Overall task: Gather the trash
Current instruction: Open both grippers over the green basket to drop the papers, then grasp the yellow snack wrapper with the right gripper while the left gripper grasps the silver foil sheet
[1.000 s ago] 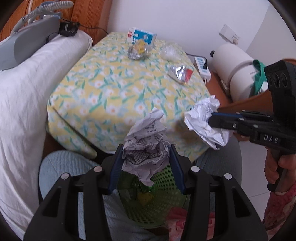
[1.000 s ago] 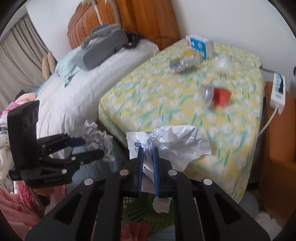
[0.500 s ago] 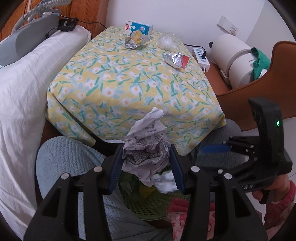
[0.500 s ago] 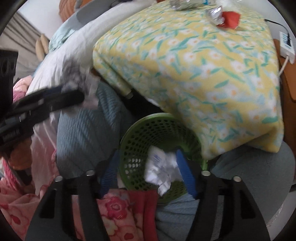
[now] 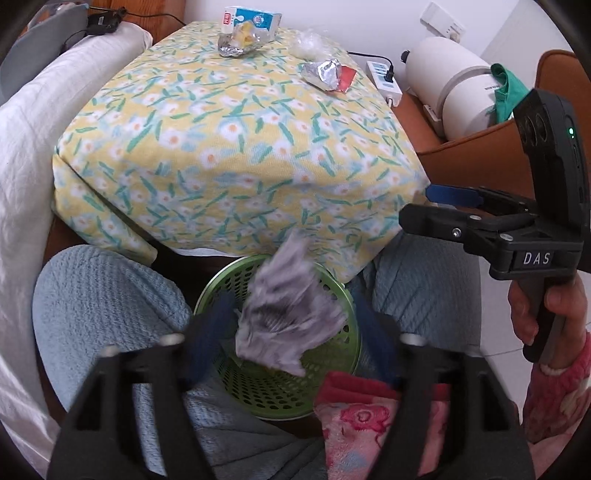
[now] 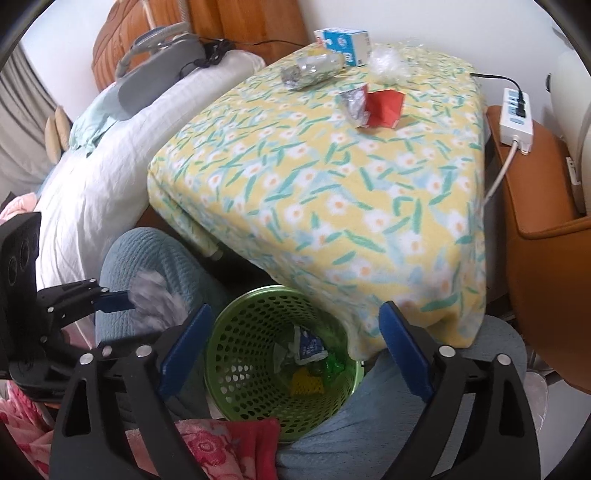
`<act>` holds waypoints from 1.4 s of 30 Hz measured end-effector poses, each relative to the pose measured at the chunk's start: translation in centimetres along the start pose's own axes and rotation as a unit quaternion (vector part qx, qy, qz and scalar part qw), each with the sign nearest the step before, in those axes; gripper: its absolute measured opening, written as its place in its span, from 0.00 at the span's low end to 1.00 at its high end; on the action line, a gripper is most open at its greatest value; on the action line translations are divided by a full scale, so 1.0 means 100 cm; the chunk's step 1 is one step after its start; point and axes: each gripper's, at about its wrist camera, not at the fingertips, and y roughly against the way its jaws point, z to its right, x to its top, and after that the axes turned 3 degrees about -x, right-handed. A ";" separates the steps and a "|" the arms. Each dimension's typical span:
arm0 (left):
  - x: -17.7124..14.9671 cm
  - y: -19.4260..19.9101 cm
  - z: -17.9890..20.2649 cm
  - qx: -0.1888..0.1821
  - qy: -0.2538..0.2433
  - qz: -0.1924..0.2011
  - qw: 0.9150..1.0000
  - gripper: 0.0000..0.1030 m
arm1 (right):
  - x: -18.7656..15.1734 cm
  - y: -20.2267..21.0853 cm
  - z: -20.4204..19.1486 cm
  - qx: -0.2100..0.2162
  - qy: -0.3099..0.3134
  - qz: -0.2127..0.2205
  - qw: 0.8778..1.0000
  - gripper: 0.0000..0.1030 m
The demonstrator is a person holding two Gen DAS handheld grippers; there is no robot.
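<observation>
**Paper dropping in, four pieces left on the worktop**

We judge the job partly done. The green basket between the knees already holds some scraps: white and blue paper plus yellow and green bits at its bottom. In the left wrist view, the crumpled paper ball sits blurred over the basket mouth, and the left tongs stand spread with their blue pads clear of it on both sides, so we read it as released and falling. The right tongs are wide apart and hold nothing, hovering above the basket.

Left to collect on the floral worktop, all toward 12 o'clock: the milk carton, the foil wrapper in front of it, a clear plastic wad at about 1 o'clock, and the silver-and-red packet nearest us.

The paper is grey-white, printed, tightly creased, and light; it should drop without bouncing out.
</observation>
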 end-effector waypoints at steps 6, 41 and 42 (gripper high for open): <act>0.003 0.001 0.001 0.014 0.002 0.010 1.000 0.90 | 0.000 0.000 0.009 -0.004 -0.016 -0.001 1.000 0.91; 0.149 0.011 -0.032 0.103 0.008 0.134 0.986 0.90 | 0.114 -0.021 0.031 -0.061 -0.003 0.079 0.995 0.91; 0.157 0.007 -0.032 0.100 0.007 0.135 0.986 0.90 | 0.120 -0.021 0.033 -0.061 -0.002 0.084 0.995 0.91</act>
